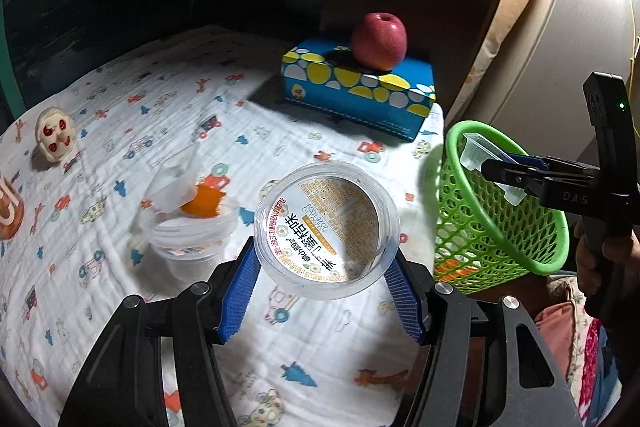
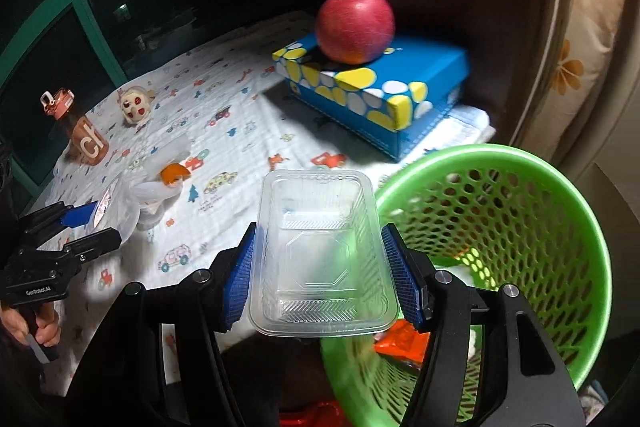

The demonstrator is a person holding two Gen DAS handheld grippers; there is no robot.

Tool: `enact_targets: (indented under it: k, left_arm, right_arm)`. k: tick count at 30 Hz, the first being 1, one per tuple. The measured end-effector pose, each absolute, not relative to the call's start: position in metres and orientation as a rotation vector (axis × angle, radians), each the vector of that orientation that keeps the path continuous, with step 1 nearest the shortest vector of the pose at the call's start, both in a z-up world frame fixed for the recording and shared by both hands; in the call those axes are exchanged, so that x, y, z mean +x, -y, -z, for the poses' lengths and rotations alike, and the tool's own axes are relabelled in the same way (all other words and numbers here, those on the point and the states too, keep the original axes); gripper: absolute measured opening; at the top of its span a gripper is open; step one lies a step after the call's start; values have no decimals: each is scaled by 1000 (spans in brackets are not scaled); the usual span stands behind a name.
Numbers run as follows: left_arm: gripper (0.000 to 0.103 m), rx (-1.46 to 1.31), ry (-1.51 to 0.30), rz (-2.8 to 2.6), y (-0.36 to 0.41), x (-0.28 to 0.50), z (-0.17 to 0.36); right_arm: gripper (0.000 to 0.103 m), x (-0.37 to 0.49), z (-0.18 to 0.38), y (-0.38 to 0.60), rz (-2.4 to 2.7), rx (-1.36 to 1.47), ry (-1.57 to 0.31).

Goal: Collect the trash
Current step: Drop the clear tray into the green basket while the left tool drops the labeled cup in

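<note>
your left gripper (image 1: 326, 279) fingers grip a round clear plastic cup (image 1: 327, 229); your right gripper (image 2: 320, 279) fingers clamp a clear rectangular plastic tray (image 2: 320, 255), green mesh basket (image 2: 520, 227) at three o'clock.

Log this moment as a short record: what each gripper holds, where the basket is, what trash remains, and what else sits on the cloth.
left gripper: shut on round clear cup, printed label showing
right gripper: shut on clear rectangular tray, next to the basket rim
basket: green mesh, at the cloth's right edge, some trash already inside
trash left: clear tub with orange scrap on the cloth
other items: apple on blue box, bottle, small toy
</note>
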State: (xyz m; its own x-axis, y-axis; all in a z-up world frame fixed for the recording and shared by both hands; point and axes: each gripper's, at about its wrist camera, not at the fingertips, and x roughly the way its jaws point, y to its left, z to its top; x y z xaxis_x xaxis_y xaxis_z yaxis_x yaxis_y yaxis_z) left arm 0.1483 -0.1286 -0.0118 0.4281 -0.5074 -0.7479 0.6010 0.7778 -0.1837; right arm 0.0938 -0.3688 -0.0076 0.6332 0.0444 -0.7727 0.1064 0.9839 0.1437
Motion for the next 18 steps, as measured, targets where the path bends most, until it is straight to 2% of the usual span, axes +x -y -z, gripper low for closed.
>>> enact_targets:
  k: [10, 14, 18]
  left_arm:
    - [59, 190, -877, 809, 206, 132, -2]
    - [59, 219, -872, 844, 231, 127, -5]
    - [59, 243, -875, 871, 254, 122, -5]
  right_arm:
    - [61, 48, 19, 440, 178, 241, -900]
    - [69, 38, 20, 458, 210, 271, -894]
    - [70, 29, 18, 472, 234, 286, -879]
